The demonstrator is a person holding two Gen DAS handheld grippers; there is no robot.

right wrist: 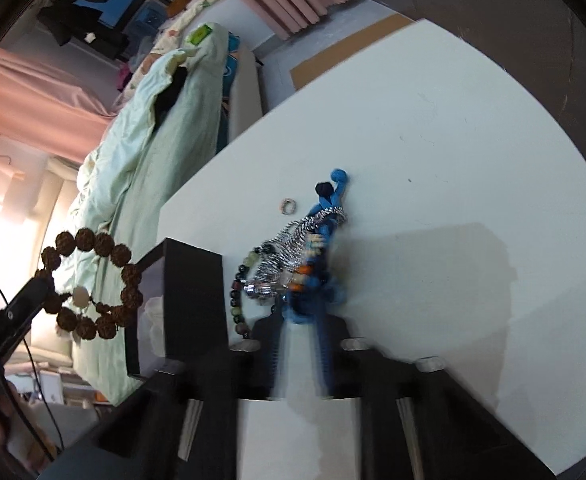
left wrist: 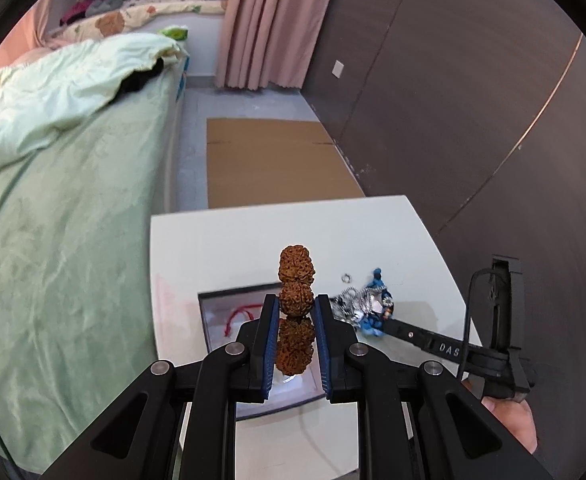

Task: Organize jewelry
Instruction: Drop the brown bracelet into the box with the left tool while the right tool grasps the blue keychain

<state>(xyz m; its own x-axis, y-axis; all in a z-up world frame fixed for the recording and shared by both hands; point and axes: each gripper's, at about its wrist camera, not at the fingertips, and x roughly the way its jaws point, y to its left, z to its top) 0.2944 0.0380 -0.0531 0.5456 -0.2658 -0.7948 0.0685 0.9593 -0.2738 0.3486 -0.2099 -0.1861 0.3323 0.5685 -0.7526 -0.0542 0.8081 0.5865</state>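
Observation:
My left gripper (left wrist: 296,304) is shut on a bracelet of big brown knobbly beads (left wrist: 296,298) and holds it above an open dark-rimmed box (left wrist: 217,300) with a red cord (left wrist: 237,316) inside. The right wrist view shows that bracelet (right wrist: 89,280) as a ring hanging beside the box (right wrist: 189,304). A heap of jewelry (right wrist: 293,252) lies on the white table (right wrist: 433,140): blue cord, silver chain, a dark bead string. My right gripper (right wrist: 299,320) is at the heap's near end with its jaws open; the view is blurred there. It also shows in the left wrist view (left wrist: 385,322).
A small ring (right wrist: 288,205) lies on the table beyond the heap. A bed with a green cover (left wrist: 53,200) stands to the left, a flat cardboard sheet (left wrist: 269,160) lies on the floor past the table, and a dark wall (left wrist: 473,100) runs along the right.

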